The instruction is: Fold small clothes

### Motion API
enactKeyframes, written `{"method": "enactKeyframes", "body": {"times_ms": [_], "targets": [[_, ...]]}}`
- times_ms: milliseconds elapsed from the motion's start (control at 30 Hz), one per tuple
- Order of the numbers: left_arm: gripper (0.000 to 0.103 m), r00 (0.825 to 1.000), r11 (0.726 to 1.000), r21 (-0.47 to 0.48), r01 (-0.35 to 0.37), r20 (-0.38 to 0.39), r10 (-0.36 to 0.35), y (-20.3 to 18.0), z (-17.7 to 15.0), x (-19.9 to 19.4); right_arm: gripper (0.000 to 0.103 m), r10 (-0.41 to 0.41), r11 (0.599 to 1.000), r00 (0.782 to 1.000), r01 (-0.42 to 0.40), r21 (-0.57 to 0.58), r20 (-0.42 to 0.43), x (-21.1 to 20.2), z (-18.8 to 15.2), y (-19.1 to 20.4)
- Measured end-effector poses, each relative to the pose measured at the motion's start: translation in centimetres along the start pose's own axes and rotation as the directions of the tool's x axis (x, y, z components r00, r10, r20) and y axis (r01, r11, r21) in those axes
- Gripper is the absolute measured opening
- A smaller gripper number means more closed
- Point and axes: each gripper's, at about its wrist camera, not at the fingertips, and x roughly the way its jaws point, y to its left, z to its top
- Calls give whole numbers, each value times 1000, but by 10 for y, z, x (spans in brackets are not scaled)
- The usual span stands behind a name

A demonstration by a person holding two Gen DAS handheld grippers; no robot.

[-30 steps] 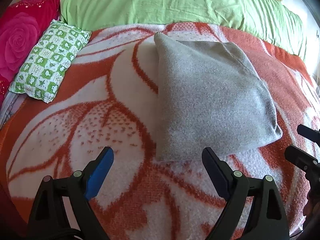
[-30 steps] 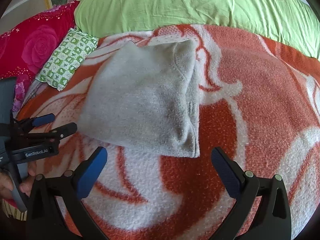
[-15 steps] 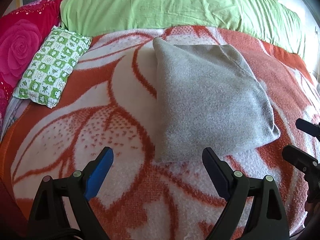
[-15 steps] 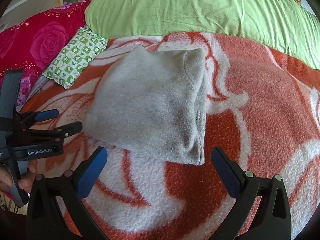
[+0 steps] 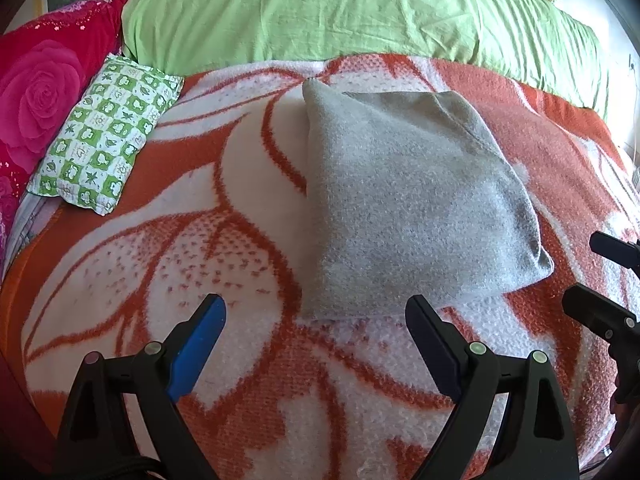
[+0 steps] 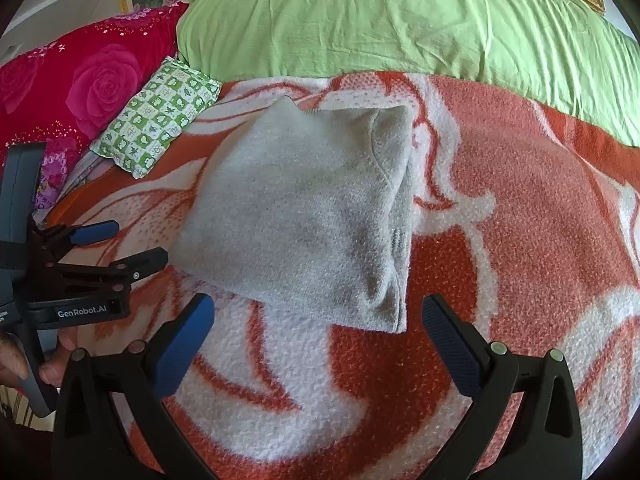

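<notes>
On the bed, atop an orange-and-white blanket [image 5: 248,208], a folded grey garment [image 5: 416,208] is lying flat, its near edge just beyond both grippers.

Left gripper [image 5: 316,316]: hovering low over the blanket, pointing forward at the garment's near left corner, jaws spread wide and gripping nothing. Its right finger is sitting just at the garment's near edge; whether it is touching cannot be told. In the right wrist view the same gripper is showing at the left, with a hand [image 6: 24,360] wrapping its handle from below.

Right gripper [image 6: 318,320]: likewise hovering level and facing forward, jaws wide apart and empty, the garment's near right corner lying between and just ahead of its fingers.

Other items: a green checked pouch [image 5: 108,136] resting at the blanket's far left; a red rose-print pillow [image 6: 76,88] beside it; a green sheet [image 5: 340,8] stretching across the far side.
</notes>
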Motion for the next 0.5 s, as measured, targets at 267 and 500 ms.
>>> {"method": "enactKeyframes", "body": {"times_ms": [267,500], "targets": [[92,1000,1000,2,-9,6,9,-2,1,-1,103,16,1000,1000,-16,4,5,0,2,-1],[92,1000,1000,-17,-15,-6,15,6,1,2,103,25,1000,1000,-25,1,5,2,5,1]]}}
